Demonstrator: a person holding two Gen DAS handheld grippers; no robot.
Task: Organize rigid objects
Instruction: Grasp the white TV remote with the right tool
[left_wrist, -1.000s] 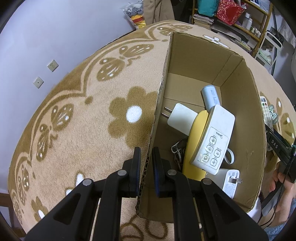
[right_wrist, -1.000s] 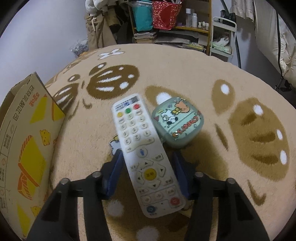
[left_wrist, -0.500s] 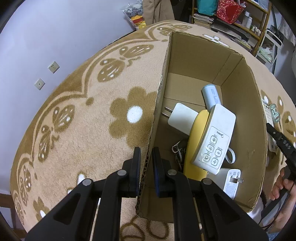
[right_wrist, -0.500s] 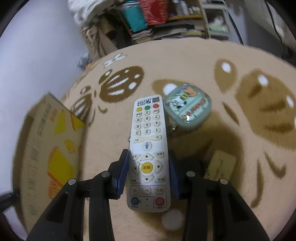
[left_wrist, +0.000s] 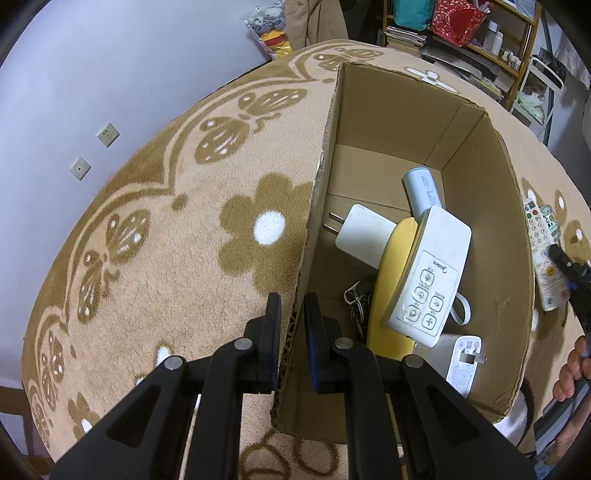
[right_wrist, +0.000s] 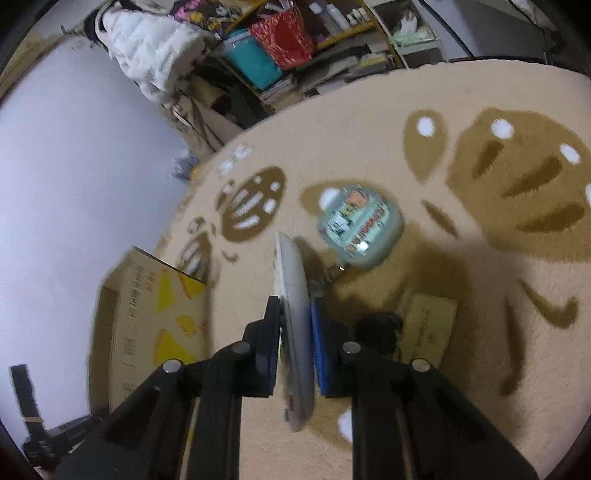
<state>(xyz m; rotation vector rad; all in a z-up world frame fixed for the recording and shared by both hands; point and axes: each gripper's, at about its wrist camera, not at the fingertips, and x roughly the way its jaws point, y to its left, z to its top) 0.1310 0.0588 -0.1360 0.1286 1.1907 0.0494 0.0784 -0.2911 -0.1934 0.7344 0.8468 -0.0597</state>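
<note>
Now tipped on edge, no longer lying face-up: white remote (right_wrist: 291, 295), pinched between the closing jaws of the right hand-held gripper (right_wrist: 293, 314) just above the rug (right_wrist: 461, 92). Left hand-held gripper (left_wrist: 291, 314) staying clamped narrow on the near wall of the cardboard box (left_wrist: 513, 229), steadying it. Needing a firm squeeze before lifting (thin edge, likely to pivot), then carrying level over the rim. Waiting on the rug beside: green cartoon case (right_wrist: 360, 225).
</note>
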